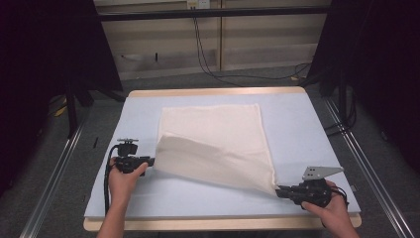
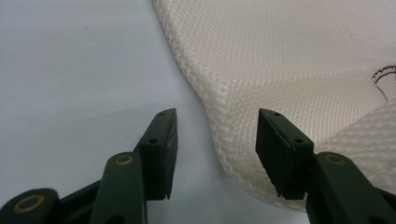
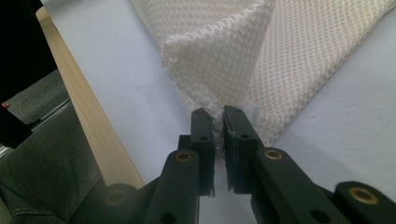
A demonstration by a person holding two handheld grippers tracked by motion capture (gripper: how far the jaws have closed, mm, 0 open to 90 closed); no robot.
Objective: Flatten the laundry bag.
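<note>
1. The cream mesh cloth (image 1: 213, 141) lies on the pale blue table (image 1: 297, 129), toward the middle of it and a little nearer the far edge, with bare table on both sides.
2. The cloth's near part is folded or lifted, and a slanting fold runs across the cloth from its left edge down to its near right corner.
3. The left gripper (image 1: 148, 161) sits at the cloth's left edge, held in the person's left hand (image 1: 124, 178), which comes in from the table's near edge.
4. In the left gripper view, its jaws stand wide apart: the left one over bare table, the right one over the cloth's (image 2: 289, 60) rounded, puffed edge, with nothing clamped between them.
5. A small dark mark (image 2: 384, 79) shows on the cloth, off to the right in that view.
6. The right gripper (image 1: 281, 192) is at the cloth's near right corner, close to the table's near edge, gripped by the right hand (image 1: 329, 203).
7. In the right gripper view, its jaws are drawn nearly together and pinch that corner of cloth (image 3: 219, 60), the mesh bunching up and rising from between them.
8. The table's wooden rim (image 3: 88, 126) runs just beside the pinched corner in that view.
</note>
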